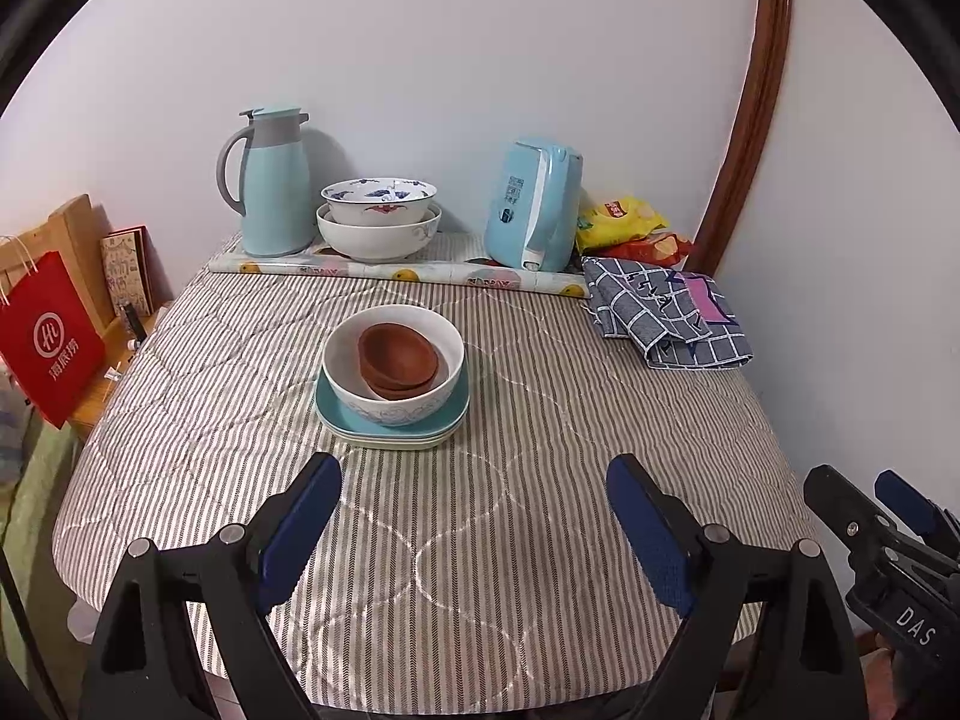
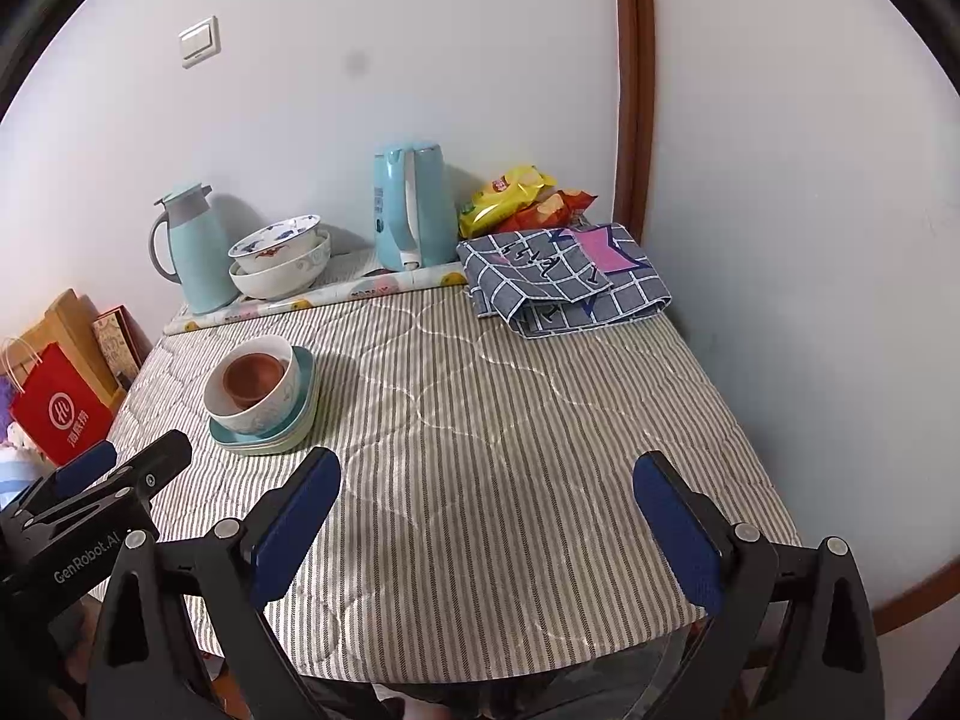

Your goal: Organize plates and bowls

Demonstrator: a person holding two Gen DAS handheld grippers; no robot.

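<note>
On the bench (image 1: 540, 540), the brown bowls (image 1: 399, 360) sit nested in the white bowl (image 1: 393, 363), on the stacked plates (image 1: 390, 426), well in front of the kettle (image 1: 534, 204). Left tool (image 1: 474, 516) and right tool (image 2: 486, 516) hang spread, empty. This fits a finished stack or one awaiting sorting.

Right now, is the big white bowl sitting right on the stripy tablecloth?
No, the white bowl sits on a stack of plates, with small brown bowls nested inside it.
</note>
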